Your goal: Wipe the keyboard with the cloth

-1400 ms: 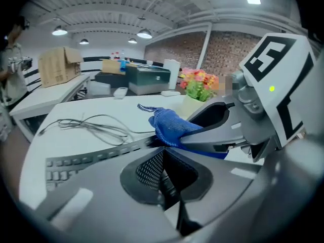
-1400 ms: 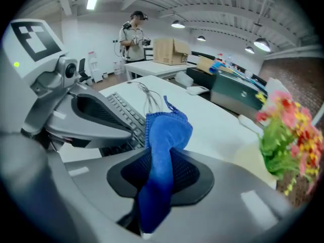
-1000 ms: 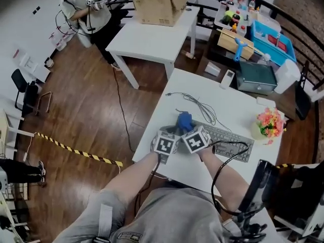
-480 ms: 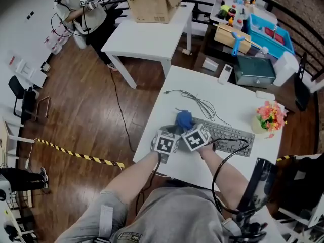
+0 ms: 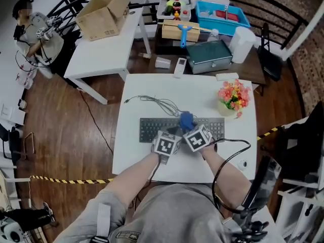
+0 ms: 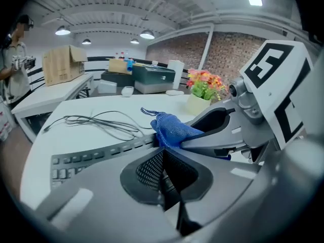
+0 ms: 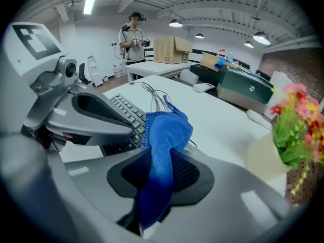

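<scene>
between the jaws of the right hand-held gripper (image 7: 159, 181) a blue cloth (image 7: 164, 133) is clamped, its free bunch hanging forward of the tips. the left hand-held gripper (image 6: 162, 153), jaws pressed together on nothing, sits just beside the right one, on its left. the keyboard (image 5: 152, 128) lies directly ahead of and below both sets of tips. its long axis runs side to side across the person's front, so a wipe would probably travel along that line. the cloth appears to rest on the keys about midway along, near the far edge, so the right hand-held gripper is the working one. white tabletop (image 5: 136, 156): loose cable (image 5: 154, 103) beyond the keyboard, flower pot (image 5: 233, 96) to the right. room: wooden floor (image 5: 66, 130), a second table bearing a cardboard box (image 5: 104, 14), a person (image 5: 38, 34) far left.
</scene>
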Demonstrator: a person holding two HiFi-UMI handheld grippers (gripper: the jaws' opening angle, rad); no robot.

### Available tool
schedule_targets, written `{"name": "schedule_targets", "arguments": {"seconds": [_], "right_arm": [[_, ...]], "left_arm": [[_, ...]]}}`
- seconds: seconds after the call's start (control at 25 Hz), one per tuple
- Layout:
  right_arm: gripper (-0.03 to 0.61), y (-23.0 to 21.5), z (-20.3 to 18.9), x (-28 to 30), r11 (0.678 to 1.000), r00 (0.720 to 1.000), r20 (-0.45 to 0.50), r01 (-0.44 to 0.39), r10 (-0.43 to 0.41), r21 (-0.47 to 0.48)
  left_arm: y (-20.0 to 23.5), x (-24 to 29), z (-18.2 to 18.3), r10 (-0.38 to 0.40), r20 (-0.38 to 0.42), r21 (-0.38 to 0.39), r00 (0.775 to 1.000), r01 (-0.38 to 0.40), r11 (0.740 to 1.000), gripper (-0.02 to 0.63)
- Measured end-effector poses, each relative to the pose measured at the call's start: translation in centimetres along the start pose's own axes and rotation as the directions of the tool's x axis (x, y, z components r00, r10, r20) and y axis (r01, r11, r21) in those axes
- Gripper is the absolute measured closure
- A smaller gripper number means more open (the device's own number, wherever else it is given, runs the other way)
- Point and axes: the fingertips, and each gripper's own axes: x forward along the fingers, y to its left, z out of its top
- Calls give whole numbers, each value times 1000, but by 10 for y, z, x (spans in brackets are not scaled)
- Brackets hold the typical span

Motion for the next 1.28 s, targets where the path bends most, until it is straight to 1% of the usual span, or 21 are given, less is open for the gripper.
{"name": "schedule_targets", "arguments": {"seconds": [0.16,0.28,0.4,0.48,0.6,0.68,0.76,0.88,0.96,1.04,1.16,1.28], "right_arm": [[468,-52,-42,-22,995,997,-23,70,-68,78],[468,-88,-72,-37,984,992,-43,123,-118,127],[468,-115,-95,-51,969,984,-68,173,-164,173],[468,-125,-108,-56,964,980,-95,188,-173,190],[469,-124,-105,-58,964,979,-89,196,-183,180],[469,-113,-92,-56,971,983,-69,180,-171,155],[469,-94,-74,-49,983,989,-51,146,-141,116],[469,-52,-37,-32,997,997,-17,75,-75,26],[469,-16,-12,-18,999,1000,-1,22,-22,-36],[469,21,11,-2,996,999,10,-30,31,-87],[469,74,46,20,981,994,22,-101,106,-163],[469,120,75,36,965,986,28,-156,165,-212]], "left_arm": [[-51,23,14,-76,-21,67,997,78,995,620],[-78,36,20,-115,-28,96,993,117,988,620],[-90,45,24,-132,-31,111,991,135,985,620],[-96,46,26,-136,-32,111,990,139,984,620],[-96,45,26,-137,-25,105,990,139,985,620],[-87,42,25,-123,-15,88,992,124,988,620],[-68,36,20,-86,-5,57,996,87,995,620],[-26,15,11,9,11,3,1000,-9,1000,620],[7,-5,0,82,22,-38,996,-81,996,620],[39,-25,-16,156,24,-80,987,-154,985,620],[90,-56,-40,267,15,-124,964,-263,957,620],[129,-84,-57,338,8,-150,941,-333,931,620]]}}
